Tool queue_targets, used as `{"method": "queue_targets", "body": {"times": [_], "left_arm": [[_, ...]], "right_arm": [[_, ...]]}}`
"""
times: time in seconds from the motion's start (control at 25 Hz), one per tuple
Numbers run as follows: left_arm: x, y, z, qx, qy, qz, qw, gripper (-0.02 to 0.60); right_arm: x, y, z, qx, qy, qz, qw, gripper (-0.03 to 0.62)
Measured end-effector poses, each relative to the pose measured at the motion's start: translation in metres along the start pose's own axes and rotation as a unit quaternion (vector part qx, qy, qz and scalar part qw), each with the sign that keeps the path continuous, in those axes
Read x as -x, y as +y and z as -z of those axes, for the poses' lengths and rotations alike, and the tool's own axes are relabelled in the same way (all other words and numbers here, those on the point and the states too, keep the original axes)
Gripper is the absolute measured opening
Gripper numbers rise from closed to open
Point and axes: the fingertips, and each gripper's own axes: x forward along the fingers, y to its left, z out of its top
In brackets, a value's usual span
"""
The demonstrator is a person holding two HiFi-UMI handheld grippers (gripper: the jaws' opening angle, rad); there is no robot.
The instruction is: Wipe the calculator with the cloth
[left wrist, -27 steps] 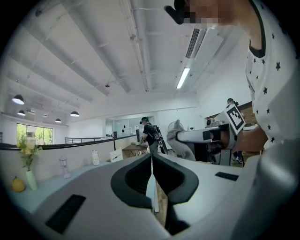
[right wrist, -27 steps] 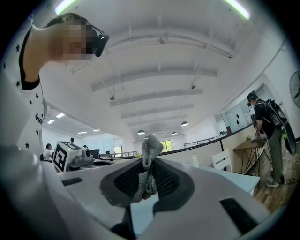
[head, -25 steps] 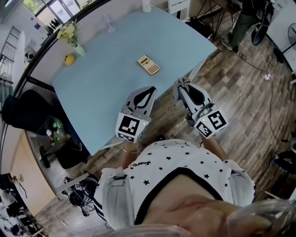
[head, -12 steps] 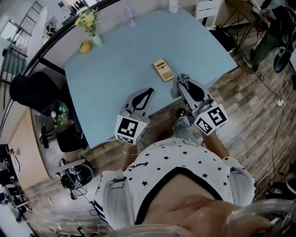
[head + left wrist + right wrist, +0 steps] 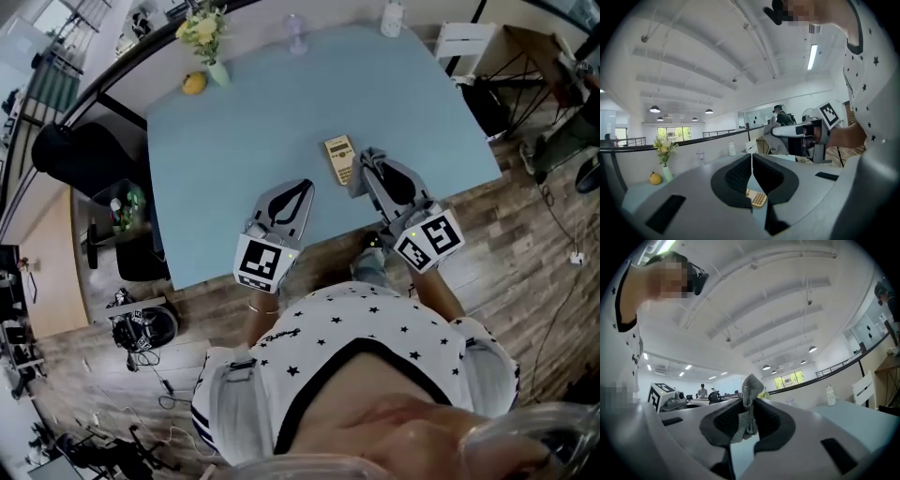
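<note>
A tan calculator [image 5: 339,158] lies flat on the light blue table [image 5: 253,122], near its front edge. My right gripper [image 5: 367,165] is shut on a grey cloth [image 5: 362,174], whose folds hang just right of the calculator; in the right gripper view the cloth [image 5: 746,413] stands pinched between the jaws. My left gripper [image 5: 301,187] is shut with nothing in it, hovering over the table's front edge, left of the calculator. In the left gripper view the calculator [image 5: 756,197] shows just beyond the closed jaws.
A vase of flowers [image 5: 208,42], a yellow fruit [image 5: 193,83], a clear glass [image 5: 294,30] and a white bottle [image 5: 392,17] stand along the table's far edge. A white chair [image 5: 466,47] stands at the right; a black chair [image 5: 75,159] at the left.
The view has swung: the table and calculator sit lower and more central in the head view. The cloth in my right gripper has come from well short of the calculator to right beside it.
</note>
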Motion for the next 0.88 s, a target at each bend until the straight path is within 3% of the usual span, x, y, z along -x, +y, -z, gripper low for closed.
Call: {"method": "queue_targets", "body": {"times": [0.88], "left_arm": [[-0.069,0.024,-0.005,0.017,0.042,-0.106,0.9933,0.031]], "right_arm": [[-0.048,-0.085,0.0,-0.038,0.023,-0.091,0.995,0.06]]}}
